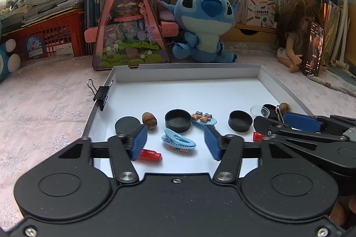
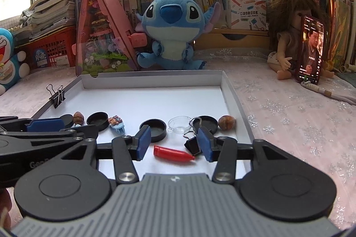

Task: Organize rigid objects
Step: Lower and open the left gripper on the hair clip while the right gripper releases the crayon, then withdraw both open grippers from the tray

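Observation:
A white shallow tray (image 1: 222, 72) holds small items. In the left wrist view my left gripper (image 1: 176, 141) is open over a light blue hair clip (image 1: 179, 143), with a red cap (image 1: 150, 155) by its left finger. Beyond lie a black disc (image 1: 126, 125), a nut (image 1: 149, 120), black lids (image 1: 178, 120) (image 1: 240, 121) and a bear hair clip (image 1: 203, 118). In the right wrist view my right gripper (image 2: 174, 144) is open around a red cap (image 2: 173, 153), with a black binder clip (image 2: 193, 145) by its right finger. A clear lid (image 2: 179, 123) and a nut (image 2: 226, 122) lie beyond.
A binder clip (image 1: 101, 93) is clamped on the tray's left wall. Behind the tray stand a blue plush (image 1: 205, 25), a pink triangular box (image 1: 129, 21), a red crate (image 1: 51, 38), a doll (image 2: 287, 41) with a phone (image 2: 310, 50), and bookshelves.

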The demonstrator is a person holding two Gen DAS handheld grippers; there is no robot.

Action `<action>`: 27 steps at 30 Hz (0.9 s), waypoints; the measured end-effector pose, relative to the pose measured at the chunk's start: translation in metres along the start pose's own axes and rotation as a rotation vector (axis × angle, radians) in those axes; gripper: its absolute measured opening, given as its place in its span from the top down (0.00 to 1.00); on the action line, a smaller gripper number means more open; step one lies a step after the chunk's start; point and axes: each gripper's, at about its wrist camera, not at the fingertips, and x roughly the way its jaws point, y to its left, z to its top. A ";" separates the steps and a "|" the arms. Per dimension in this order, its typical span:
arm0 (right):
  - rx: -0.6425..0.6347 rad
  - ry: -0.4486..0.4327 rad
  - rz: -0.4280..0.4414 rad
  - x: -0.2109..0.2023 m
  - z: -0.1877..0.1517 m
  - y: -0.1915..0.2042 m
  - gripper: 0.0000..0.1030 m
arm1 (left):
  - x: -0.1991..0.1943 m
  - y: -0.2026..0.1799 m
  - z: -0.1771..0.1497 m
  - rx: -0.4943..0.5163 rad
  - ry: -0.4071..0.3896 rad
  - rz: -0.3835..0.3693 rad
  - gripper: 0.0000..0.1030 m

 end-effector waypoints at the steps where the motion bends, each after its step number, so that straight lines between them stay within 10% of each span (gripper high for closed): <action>1: 0.002 0.000 -0.002 0.000 0.000 -0.001 0.38 | -0.001 0.001 0.000 -0.002 -0.001 0.000 0.41; 27: 0.012 -0.017 -0.014 -0.030 -0.005 -0.005 0.23 | -0.042 0.004 -0.006 0.008 -0.014 -0.020 0.28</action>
